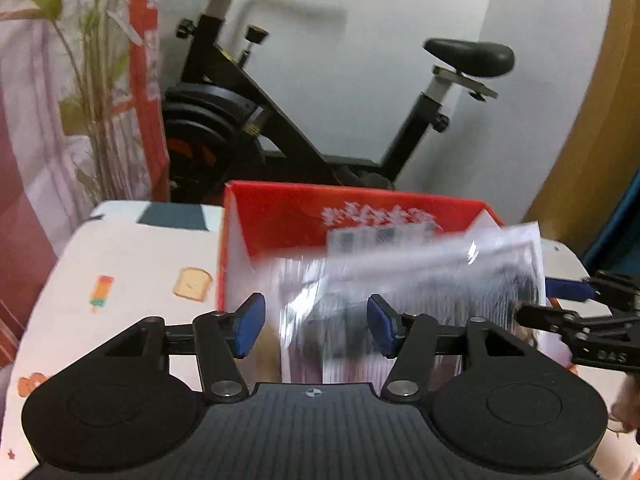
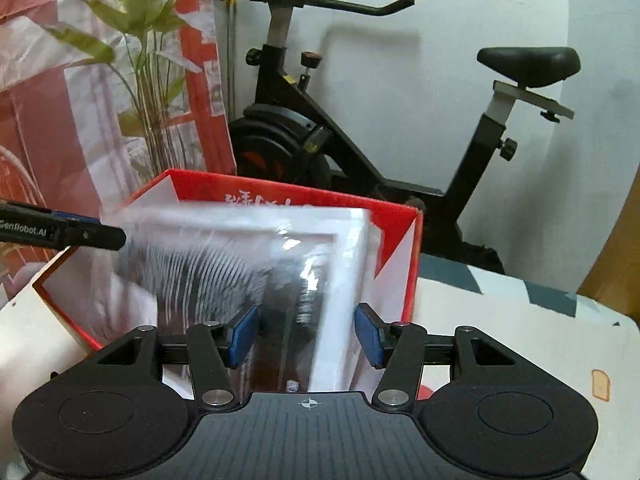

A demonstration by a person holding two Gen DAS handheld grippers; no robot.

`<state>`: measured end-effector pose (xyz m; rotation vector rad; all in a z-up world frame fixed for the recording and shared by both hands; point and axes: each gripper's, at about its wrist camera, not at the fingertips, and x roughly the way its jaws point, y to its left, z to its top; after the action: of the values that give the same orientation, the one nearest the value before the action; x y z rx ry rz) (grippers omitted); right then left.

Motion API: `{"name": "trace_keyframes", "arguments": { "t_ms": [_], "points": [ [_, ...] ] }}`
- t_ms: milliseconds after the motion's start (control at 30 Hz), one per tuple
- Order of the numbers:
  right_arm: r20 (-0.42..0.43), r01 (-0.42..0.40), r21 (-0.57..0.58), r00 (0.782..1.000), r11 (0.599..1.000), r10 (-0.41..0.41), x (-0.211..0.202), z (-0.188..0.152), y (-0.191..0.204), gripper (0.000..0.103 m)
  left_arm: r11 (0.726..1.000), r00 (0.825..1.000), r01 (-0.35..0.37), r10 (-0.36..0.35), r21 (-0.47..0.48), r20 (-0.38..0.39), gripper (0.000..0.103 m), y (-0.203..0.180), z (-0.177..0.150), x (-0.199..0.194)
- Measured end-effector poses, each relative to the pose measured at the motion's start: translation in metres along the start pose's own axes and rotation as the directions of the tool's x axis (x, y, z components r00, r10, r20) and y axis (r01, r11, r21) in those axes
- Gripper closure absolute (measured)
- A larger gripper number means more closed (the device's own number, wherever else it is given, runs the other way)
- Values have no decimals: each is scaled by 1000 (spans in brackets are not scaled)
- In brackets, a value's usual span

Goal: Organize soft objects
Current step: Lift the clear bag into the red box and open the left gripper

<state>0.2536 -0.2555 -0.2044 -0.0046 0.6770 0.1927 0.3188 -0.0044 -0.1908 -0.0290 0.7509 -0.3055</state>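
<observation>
I have the clear packet (image 2: 256, 264) hanging in the mouth of the red box (image 2: 400, 216) on the tabletop (image 1: 120, 264). Both tongs, left (image 1: 316, 326) and right (image 2: 306, 336), stand half-wide; blur hides whether either pinches it. Next, I judge: release and press it flat inside.

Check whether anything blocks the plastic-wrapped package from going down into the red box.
Nothing visible does. The clear plastic-wrapped striped package sits partly inside the open-topped red cardboard box, whose top has no lid. The left gripper and right gripper stand open around the package's near edge, their fingers not visibly pressing.
</observation>
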Motion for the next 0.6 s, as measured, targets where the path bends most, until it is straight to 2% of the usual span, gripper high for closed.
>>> {"name": "trace_keyframes", "arguments": {
  "t_ms": [300, 333, 367, 433, 533, 600],
  "points": [
    [-1, -8, -2, 1000, 1000, 8, -10, 4, 4, 53, 1000, 999, -6, 6, -2, 49, 43, -7, 2, -14],
    [3, -3, -12, 1000, 1000, 3, -12, 5, 8, 53, 1000, 998, -9, 9, 2, 57, 41, -8, 1, -18],
    [14, 11, -25, 1000, 1000, -10, -15, 5, 11, 50, 1000, 998, -19, 18, 7, 66, 36, -9, 0, -22],
    [33, 30, -48, 999, 998, -29, -22, 4, 17, 42, 999, 996, -31, 30, 11, 84, 19, -9, -4, -31],
    [48, 34, -43, 998, 999, -32, -32, 3, 23, 30, 999, 993, -48, 46, 15, 106, 15, -8, -10, -47],
    [62, 47, -46, 997, 998, -44, -40, 2, 27, 12, 998, 992, -63, 61, 8, 112, 8, -7, -15, -59]
  ]
}}
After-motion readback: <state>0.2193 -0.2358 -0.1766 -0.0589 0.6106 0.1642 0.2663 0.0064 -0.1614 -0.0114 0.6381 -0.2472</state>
